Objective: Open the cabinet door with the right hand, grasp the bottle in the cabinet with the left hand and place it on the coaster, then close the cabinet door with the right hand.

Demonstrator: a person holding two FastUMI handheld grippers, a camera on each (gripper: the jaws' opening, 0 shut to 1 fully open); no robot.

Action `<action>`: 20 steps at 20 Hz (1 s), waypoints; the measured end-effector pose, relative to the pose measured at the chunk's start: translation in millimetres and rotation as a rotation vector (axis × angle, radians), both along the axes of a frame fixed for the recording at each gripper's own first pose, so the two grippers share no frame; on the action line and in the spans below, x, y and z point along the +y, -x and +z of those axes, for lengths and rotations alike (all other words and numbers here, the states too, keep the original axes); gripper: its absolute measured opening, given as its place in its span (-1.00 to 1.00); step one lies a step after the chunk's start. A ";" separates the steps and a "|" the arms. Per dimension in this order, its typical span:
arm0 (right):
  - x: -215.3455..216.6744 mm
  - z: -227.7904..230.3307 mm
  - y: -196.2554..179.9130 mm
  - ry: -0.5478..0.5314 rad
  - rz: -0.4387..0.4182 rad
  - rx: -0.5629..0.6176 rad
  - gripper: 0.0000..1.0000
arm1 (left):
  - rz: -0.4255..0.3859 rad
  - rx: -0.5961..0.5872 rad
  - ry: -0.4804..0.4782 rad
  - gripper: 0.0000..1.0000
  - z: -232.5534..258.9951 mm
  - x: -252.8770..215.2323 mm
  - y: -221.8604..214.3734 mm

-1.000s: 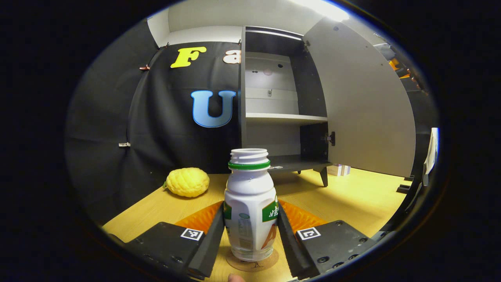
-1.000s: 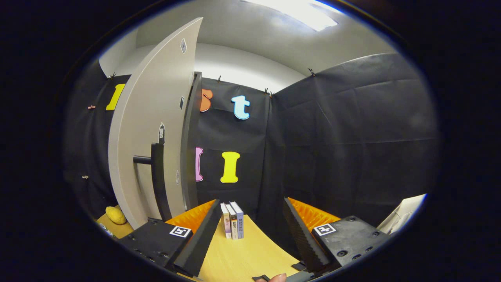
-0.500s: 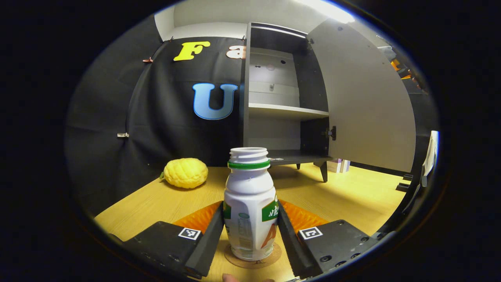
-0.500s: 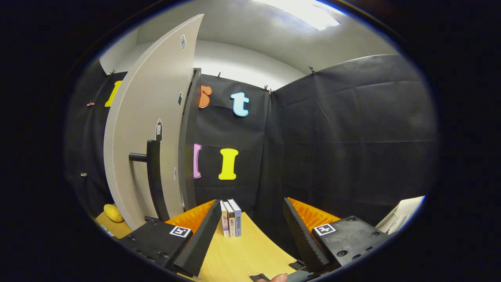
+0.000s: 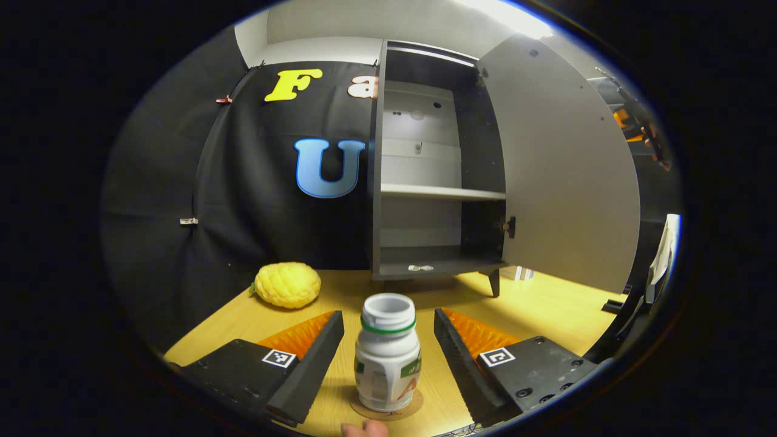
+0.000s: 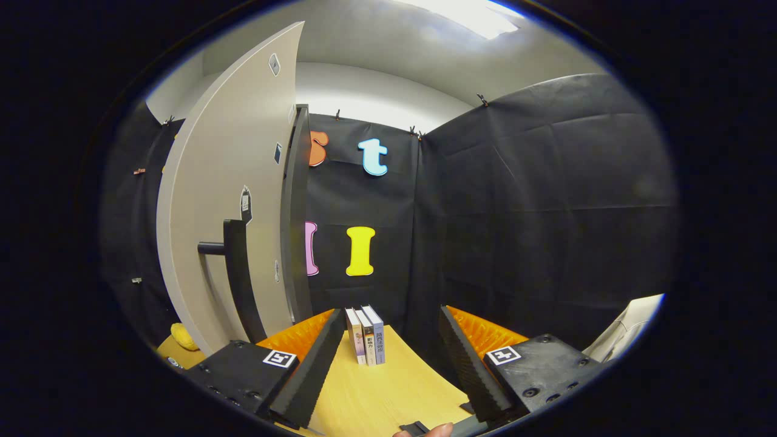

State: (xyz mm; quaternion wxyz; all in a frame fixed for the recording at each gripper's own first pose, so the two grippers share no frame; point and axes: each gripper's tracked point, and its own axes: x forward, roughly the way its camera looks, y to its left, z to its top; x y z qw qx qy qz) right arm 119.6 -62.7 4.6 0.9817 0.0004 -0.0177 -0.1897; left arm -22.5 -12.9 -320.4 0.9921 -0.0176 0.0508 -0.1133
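A white bottle [image 5: 387, 358] with a green neck ring stands upright on a round coaster [image 5: 388, 413] on the wooden table. My left gripper [image 5: 388, 370] is open, its fingers on either side of the bottle with a gap to each. Behind stands the dark cabinet [image 5: 425, 182] with its grey door [image 5: 564, 176] swung wide open to the right. In the right gripper view the same door [image 6: 230, 200] rises at the left with its black bar handle [image 6: 240, 273]. My right gripper [image 6: 388, 364] hangs open over the table, right of that handle, holding nothing.
A yellow bumpy fruit [image 5: 286, 284] lies on the table [image 5: 546, 309] left of the cabinet. Three small books [image 6: 366, 335] stand upright near the back wall ahead of my right gripper. A small pale scrap [image 5: 420, 267] rests on the cabinet's bottom shelf.
My left gripper has let go of the bottle, opened and drawn back and up; the bottle now stands free on the coaster. The right gripper has barely shifted.
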 end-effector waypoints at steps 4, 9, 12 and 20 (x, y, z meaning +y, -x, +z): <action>9.5 5.8 -6.9 0.034 0.057 -0.011 0.94 | 0.065 0.039 0.034 0.89 60.7 1.5 -0.8; 21.1 3.6 -11.2 -0.006 0.121 0.003 0.90 | 0.152 -0.016 -0.005 0.89 150.8 3.3 -15.1; 27.2 6.4 -11.9 -0.043 0.147 -0.012 0.90 | 0.170 -0.023 -0.001 0.89 189.3 -0.7 -23.3; 31.4 10.4 -10.0 -0.063 0.142 -0.036 0.90 | 0.159 -0.091 0.003 0.89 263.9 -14.7 -9.2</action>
